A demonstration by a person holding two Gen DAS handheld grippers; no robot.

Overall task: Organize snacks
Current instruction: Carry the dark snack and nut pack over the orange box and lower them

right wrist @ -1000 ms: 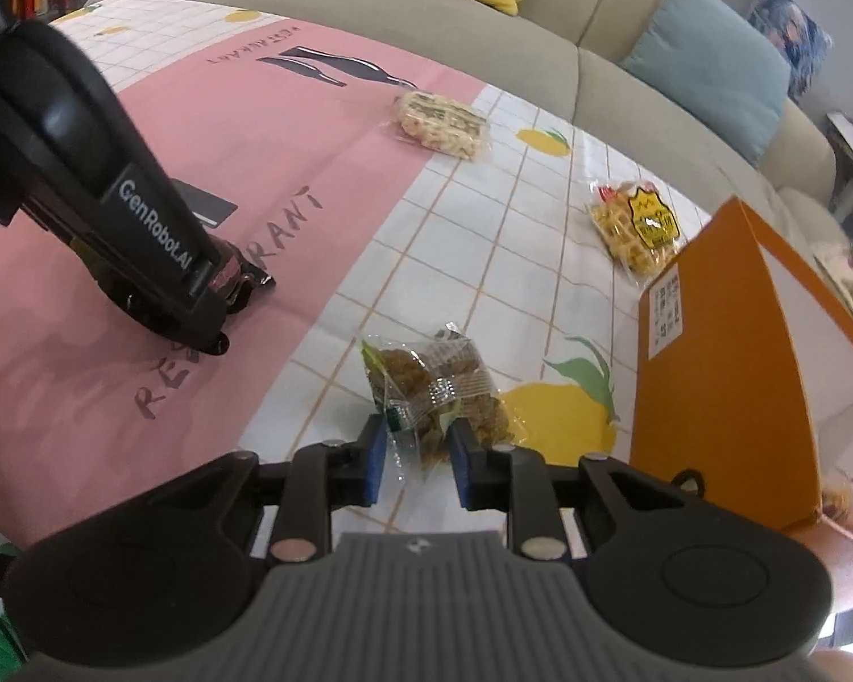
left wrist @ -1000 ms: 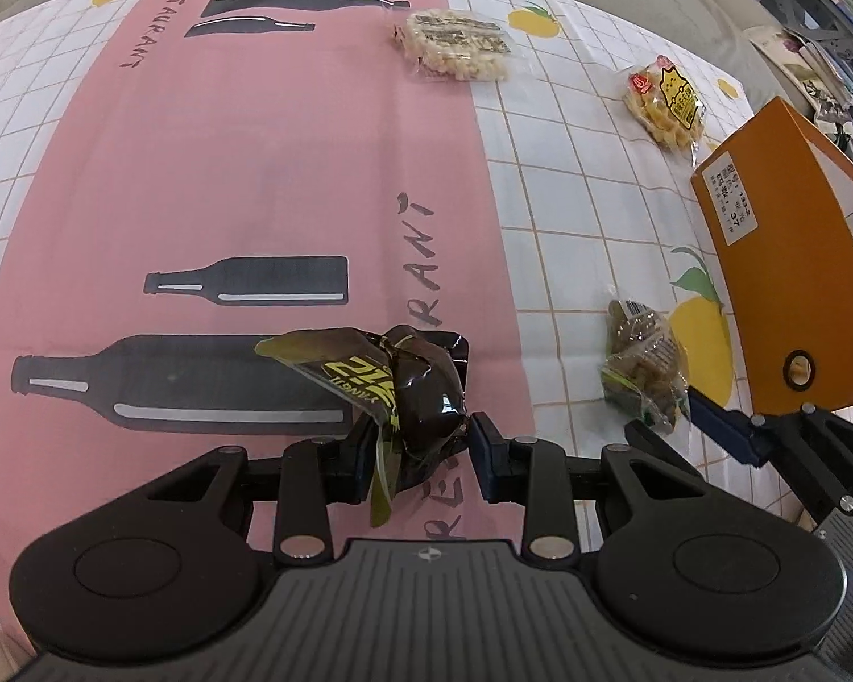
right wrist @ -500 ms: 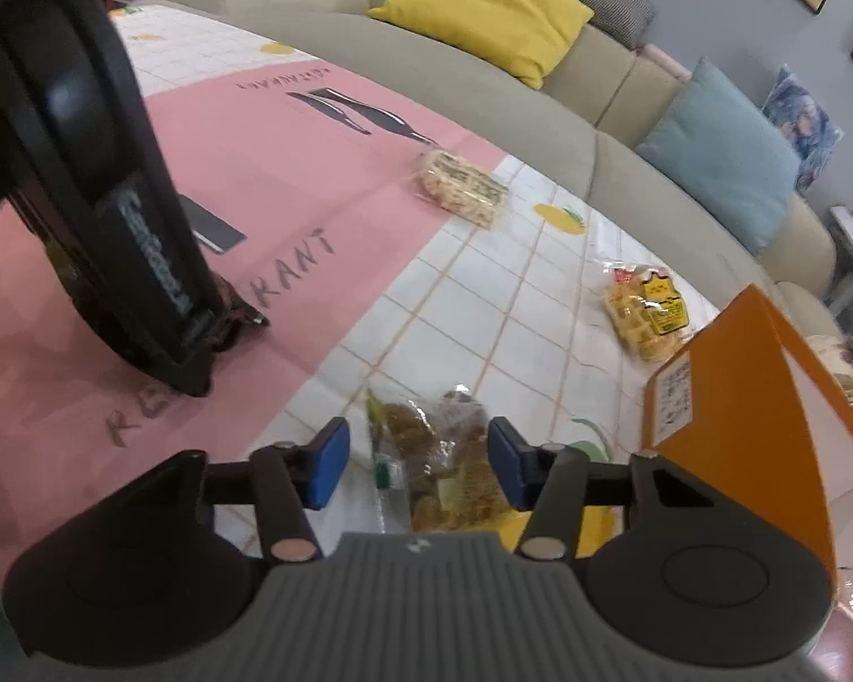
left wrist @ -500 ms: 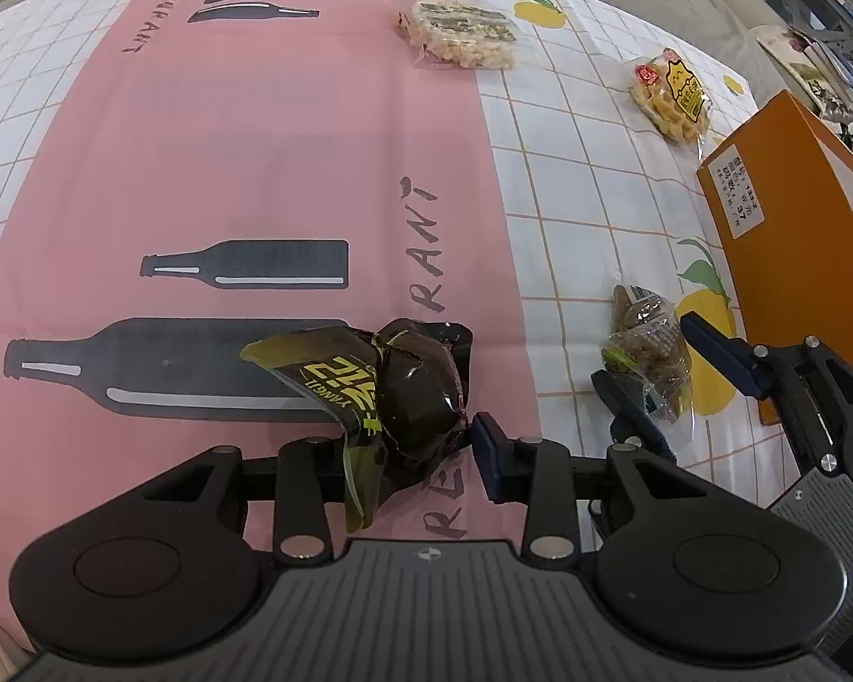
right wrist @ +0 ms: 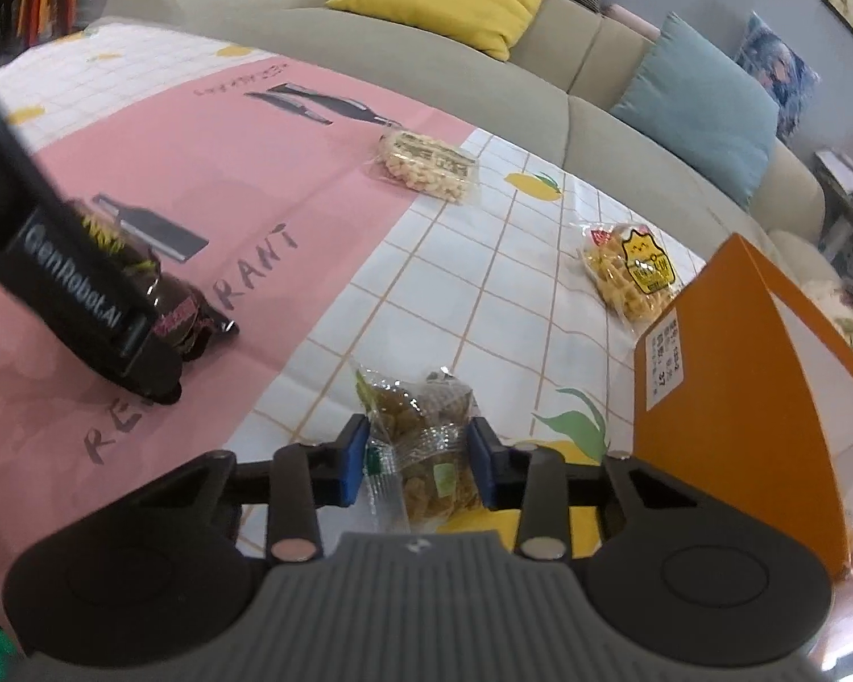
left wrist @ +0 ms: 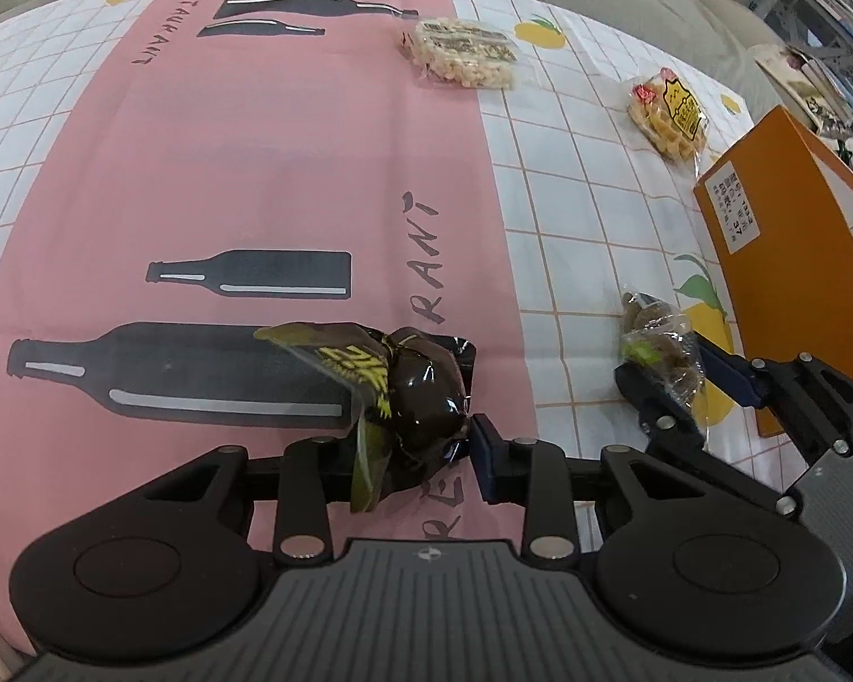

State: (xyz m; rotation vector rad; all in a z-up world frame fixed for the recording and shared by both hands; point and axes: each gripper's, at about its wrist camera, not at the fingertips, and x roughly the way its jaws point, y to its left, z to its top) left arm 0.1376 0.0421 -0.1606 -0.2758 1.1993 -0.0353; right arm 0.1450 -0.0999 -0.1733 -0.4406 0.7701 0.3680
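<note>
Left gripper (left wrist: 415,443) first: my jaws are clamped on the dark brown snack packet (left wrist: 421,392), crinkled wrapper bulging up between the pads. They twitched a bit wider half a second back and have just been closing again, packet between them the whole time, so that grip looks settled. The packet sits low over the pink strip of the tablecloth (left wrist: 256,142).

Right gripper (right wrist: 416,463) is the one that changed. A second ago it was pinched narrow on the clear bag of brown snacks (right wrist: 426,432), then it spread wide off the bag, and now the jaws have just been closing again with the bag between them, blue pads touching both sides of the film. Reads to me like a re-grip to get more of the bag, so I'd call it caught but not lifted; the bag is on the white checked cloth by the lemon print.

Just beside it on the right stands the orange box (right wrist: 728,398), probably where both go. The pale puffed snack pack (right wrist: 426,165) and the yellow cat-label pack (right wrist: 631,278) are farther back, untouched.
</note>
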